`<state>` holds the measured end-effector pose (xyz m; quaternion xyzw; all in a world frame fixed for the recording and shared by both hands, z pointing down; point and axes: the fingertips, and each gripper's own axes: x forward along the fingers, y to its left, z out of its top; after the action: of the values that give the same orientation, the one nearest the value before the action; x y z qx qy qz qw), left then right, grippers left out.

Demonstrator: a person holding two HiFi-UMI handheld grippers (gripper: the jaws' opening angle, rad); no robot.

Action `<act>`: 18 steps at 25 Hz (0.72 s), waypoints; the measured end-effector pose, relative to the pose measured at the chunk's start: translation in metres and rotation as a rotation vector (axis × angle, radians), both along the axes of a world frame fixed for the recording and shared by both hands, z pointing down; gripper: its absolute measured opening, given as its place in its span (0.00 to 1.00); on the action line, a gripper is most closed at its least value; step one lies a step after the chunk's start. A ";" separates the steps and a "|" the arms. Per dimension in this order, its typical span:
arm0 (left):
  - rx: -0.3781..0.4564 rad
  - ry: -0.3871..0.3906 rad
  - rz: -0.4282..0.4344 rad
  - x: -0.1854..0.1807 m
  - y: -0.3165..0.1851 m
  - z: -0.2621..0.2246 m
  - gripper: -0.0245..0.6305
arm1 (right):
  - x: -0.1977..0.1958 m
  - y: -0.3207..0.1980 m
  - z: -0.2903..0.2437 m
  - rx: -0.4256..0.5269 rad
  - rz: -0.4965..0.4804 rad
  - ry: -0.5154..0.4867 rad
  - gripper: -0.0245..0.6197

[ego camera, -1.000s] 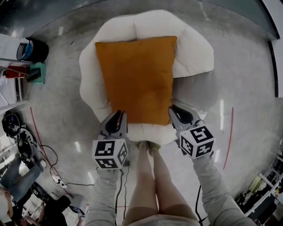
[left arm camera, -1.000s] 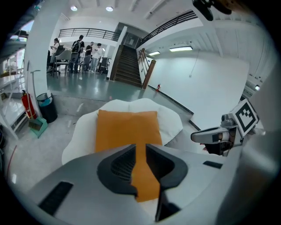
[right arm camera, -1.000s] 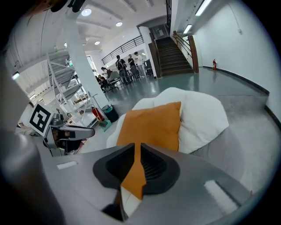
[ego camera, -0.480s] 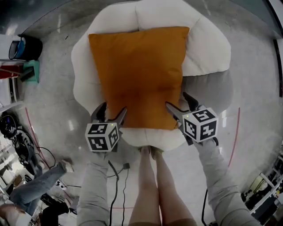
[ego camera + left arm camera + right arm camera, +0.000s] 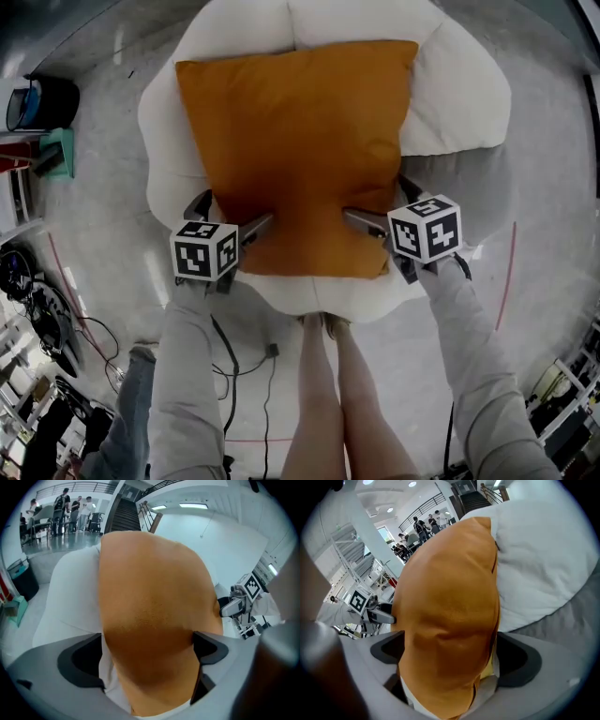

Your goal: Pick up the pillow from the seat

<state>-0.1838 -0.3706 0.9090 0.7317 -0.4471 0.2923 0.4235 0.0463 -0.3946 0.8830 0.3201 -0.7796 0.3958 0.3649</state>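
Orange fabric, finely grained and plump, fills the frame: the rectangular pillow [image 5: 295,150] lies flat on a puffy white seat [image 5: 459,94] with rounded, quilted lobes, which stands on a glossy grey floor [image 5: 544,187]. At the pillow's near edge the left gripper [image 5: 234,211] straddles the near-left corner and the right gripper [image 5: 375,202] the near-right corner; both pairs of jaws stand wide apart around the cushion rather than pinched on it. From the left gripper view the pillow [image 5: 150,611] bulges between the dark, curved jaw pads, with a sliver of white upholstery [image 5: 70,597] on one side; from the right gripper view the cloth [image 5: 450,620] creases softly between the pads — the white seat [image 5: 539,564] swelling just beside it.
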 end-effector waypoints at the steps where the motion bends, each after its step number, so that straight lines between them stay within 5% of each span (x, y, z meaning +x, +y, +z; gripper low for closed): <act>1: -0.023 0.026 0.011 0.002 -0.001 0.006 0.94 | 0.001 0.001 0.006 -0.014 -0.015 0.003 0.93; 6: -0.099 0.128 0.065 0.008 -0.008 0.028 0.94 | 0.002 -0.001 0.034 -0.083 -0.052 -0.005 0.93; 18: -0.112 0.106 0.108 0.021 -0.020 0.049 0.94 | -0.014 -0.014 0.071 -0.120 -0.055 -0.009 0.93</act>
<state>-0.1624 -0.3903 0.9580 0.7443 -0.3671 0.3001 0.4703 0.0327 -0.4084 0.9540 0.2745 -0.7645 0.4330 0.3908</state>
